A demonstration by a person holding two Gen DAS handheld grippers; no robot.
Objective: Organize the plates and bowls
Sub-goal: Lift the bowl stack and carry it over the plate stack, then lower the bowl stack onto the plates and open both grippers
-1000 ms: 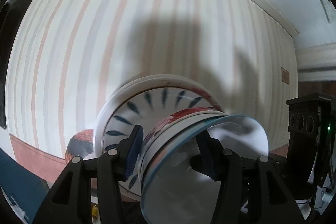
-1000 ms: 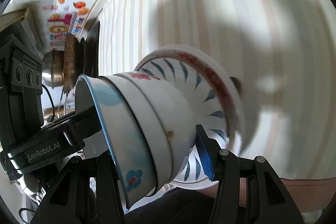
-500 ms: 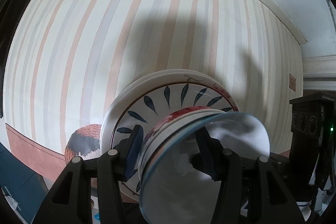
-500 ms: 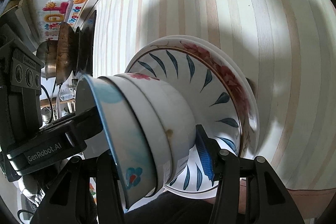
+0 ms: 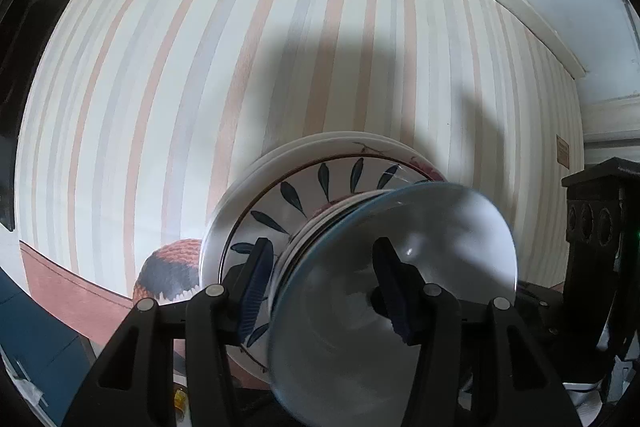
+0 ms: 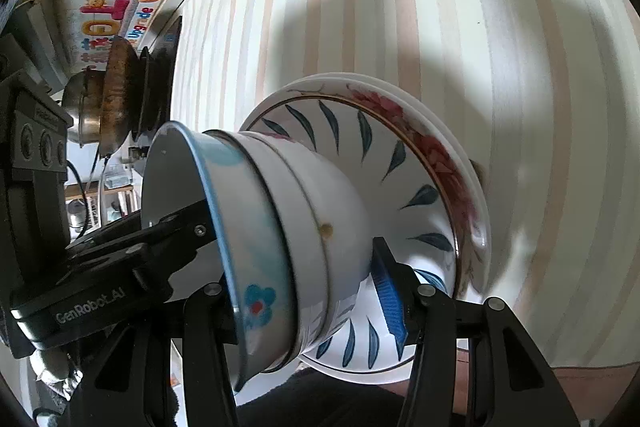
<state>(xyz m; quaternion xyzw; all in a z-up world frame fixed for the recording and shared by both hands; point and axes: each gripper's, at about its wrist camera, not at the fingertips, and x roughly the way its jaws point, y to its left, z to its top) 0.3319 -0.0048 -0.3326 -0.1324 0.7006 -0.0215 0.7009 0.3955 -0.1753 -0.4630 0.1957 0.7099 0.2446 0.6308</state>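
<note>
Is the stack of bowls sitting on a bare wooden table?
No, the stack of bowls sits on plates over a striped tablecloth.

Right gripper left finger hidden behind bowls.

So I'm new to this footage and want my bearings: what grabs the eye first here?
A stack of nested bowls fills the middle, sitting on a leaf-patterned plate that tops more plates, over a striped tabletop. Both the left gripper and right gripper clamp the bowl stack from opposite sides. At the far left of the right wrist view, a metal pot stands by a colourful wall sticker.
</note>
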